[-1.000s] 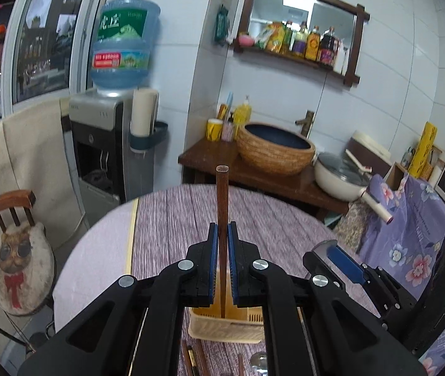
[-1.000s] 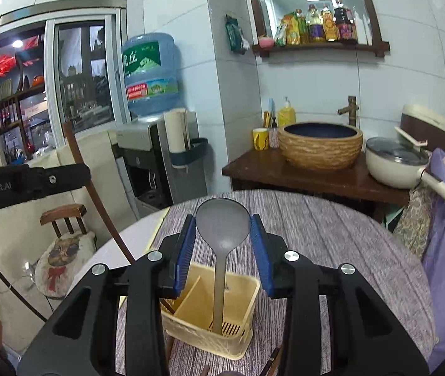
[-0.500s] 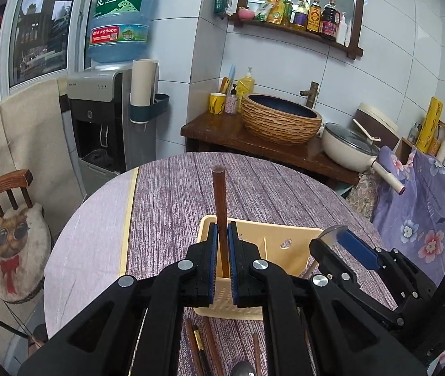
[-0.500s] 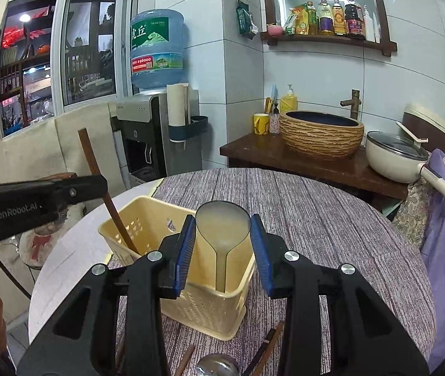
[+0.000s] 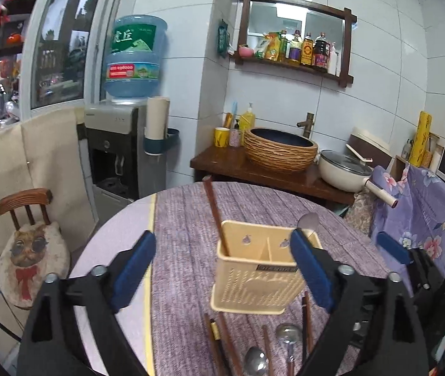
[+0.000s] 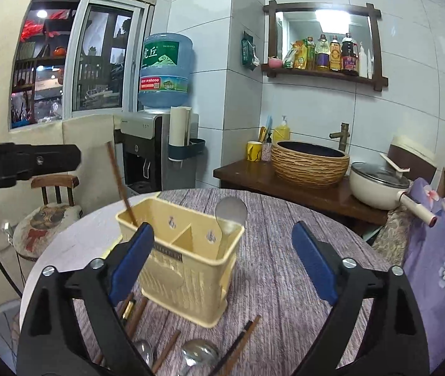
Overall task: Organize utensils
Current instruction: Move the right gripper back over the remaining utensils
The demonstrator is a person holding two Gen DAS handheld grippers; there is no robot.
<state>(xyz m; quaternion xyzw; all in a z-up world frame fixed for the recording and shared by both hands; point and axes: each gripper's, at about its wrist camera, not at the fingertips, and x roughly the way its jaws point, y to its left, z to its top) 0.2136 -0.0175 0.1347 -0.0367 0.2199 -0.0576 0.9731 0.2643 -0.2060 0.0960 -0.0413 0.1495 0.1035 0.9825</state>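
A pale yellow utensil caddy (image 5: pixel 260 269) (image 6: pixel 184 269) with two compartments stands on the round table. A brown chopstick (image 5: pixel 214 216) (image 6: pixel 120 185) leans in its left compartment. A metal spoon (image 6: pixel 230 216) (image 5: pixel 307 221) stands bowl-up in the right one. My left gripper (image 5: pixel 222 266) is opening, its jaws wide, with nothing pressed between the pads; the caddy sits beyond them. My right gripper (image 6: pixel 222 260) is opening too, its jaws wide apart in front of the caddy, free of the spoon. More chopsticks (image 5: pixel 219 341) (image 6: pixel 241 341) and spoons (image 5: pixel 288 335) (image 6: pixel 197 357) lie on the cloth near me.
A purple striped cloth (image 6: pixel 285 250) covers the round table. Behind it stand a dark wooden counter with a woven basin (image 5: pixel 280 150), a white pan (image 5: pixel 344 169) and a water dispenser (image 5: pixel 119 144). A small chair with a cat cushion (image 5: pixel 31 250) is at the left.
Both grippers have let go: the chopstick now leans free in the caddy's left compartment and the spoon stands in the right one. Both grippers have drawn back and sunk.
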